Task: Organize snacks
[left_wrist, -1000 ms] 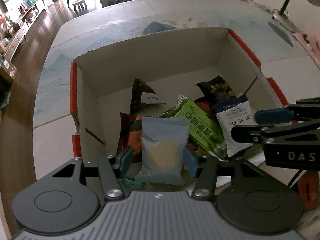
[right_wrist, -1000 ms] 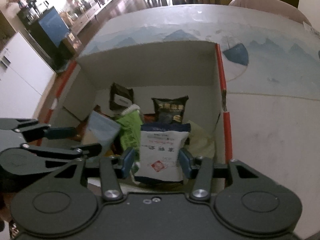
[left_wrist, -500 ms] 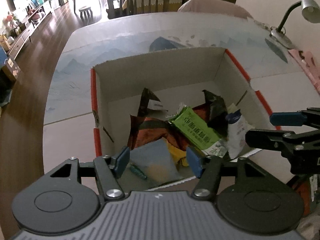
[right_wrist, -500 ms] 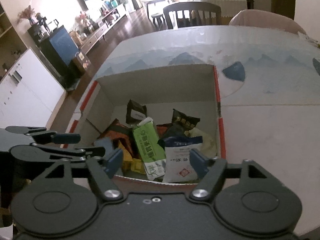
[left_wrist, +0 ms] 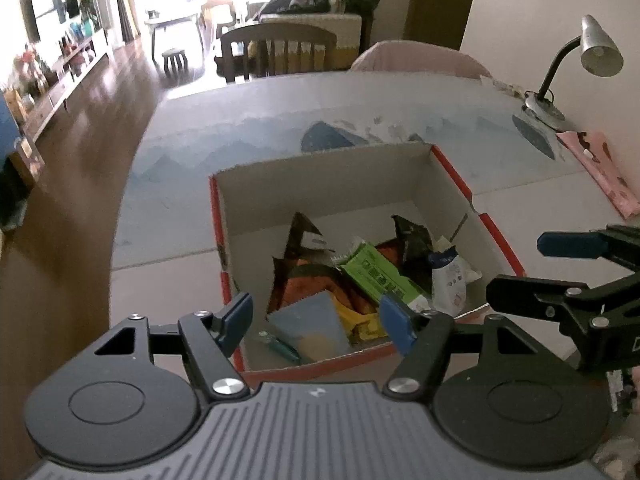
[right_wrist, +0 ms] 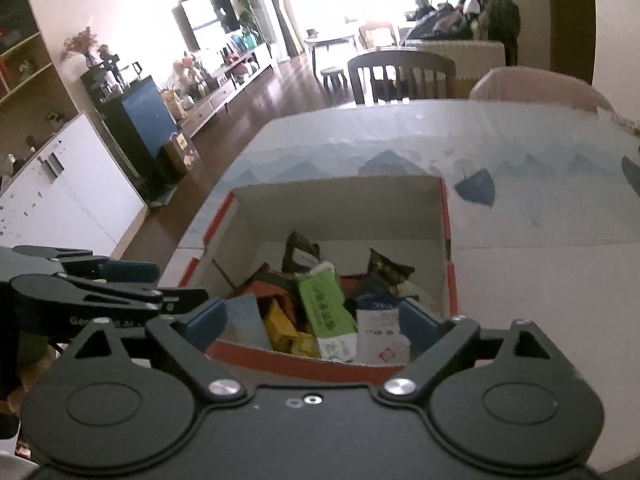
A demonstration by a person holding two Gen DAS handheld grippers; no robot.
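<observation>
A box (left_wrist: 448, 168) sits on the table (left_wrist: 192, 216), nearer the table's near edge than its far edge. The snacks lie in a heap in the near half of the box. A flat packet (left_wrist: 310, 322) lies by the box's near wall, towards the left corner. A long packet (left_wrist: 378, 276) lies in the middle of the heap. A bag (left_wrist: 450, 280) leans just to its right, near the right wall. Two packets (left_wrist: 304, 236) stand behind the heap, well short of the far wall. A lamp (left_wrist: 560, 76) stands at the table's far right corner. A chair (left_wrist: 276, 52) stands behind the table's far edge.
</observation>
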